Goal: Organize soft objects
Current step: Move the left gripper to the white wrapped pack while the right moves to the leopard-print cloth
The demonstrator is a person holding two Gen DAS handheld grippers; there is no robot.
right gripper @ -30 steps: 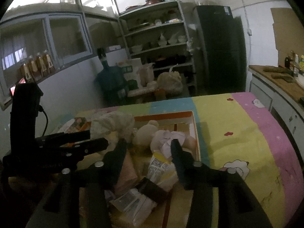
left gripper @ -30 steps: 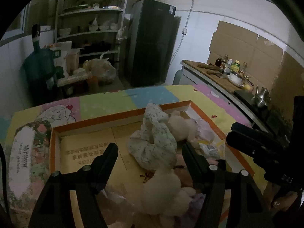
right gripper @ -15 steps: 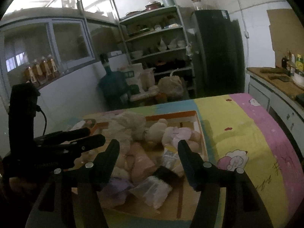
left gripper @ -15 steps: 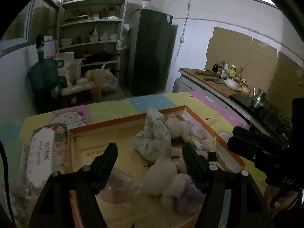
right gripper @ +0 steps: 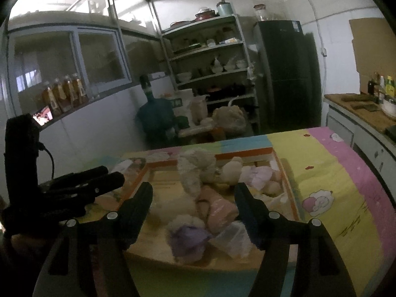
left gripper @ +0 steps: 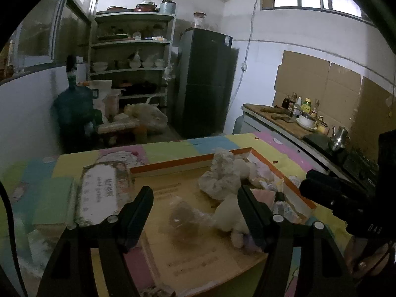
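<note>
Left gripper [left gripper: 194, 199], right gripper [right gripper: 193, 195]: both spread, empty; right's jaws just opening. Hovering before orange-rimmed cardboard tray [right gripper: 288, 188]. Next: picking lilac plush [right gripper: 188, 237], directly ahead.

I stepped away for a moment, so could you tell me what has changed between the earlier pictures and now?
Both grippers have drawn back from the orange-edged box, so more of it shows. The right gripper has just been opening its jaws and presses on nothing; the soft toys lie loose below. The left gripper is open and empty, as before. The toys and packets stayed in the box.
</note>
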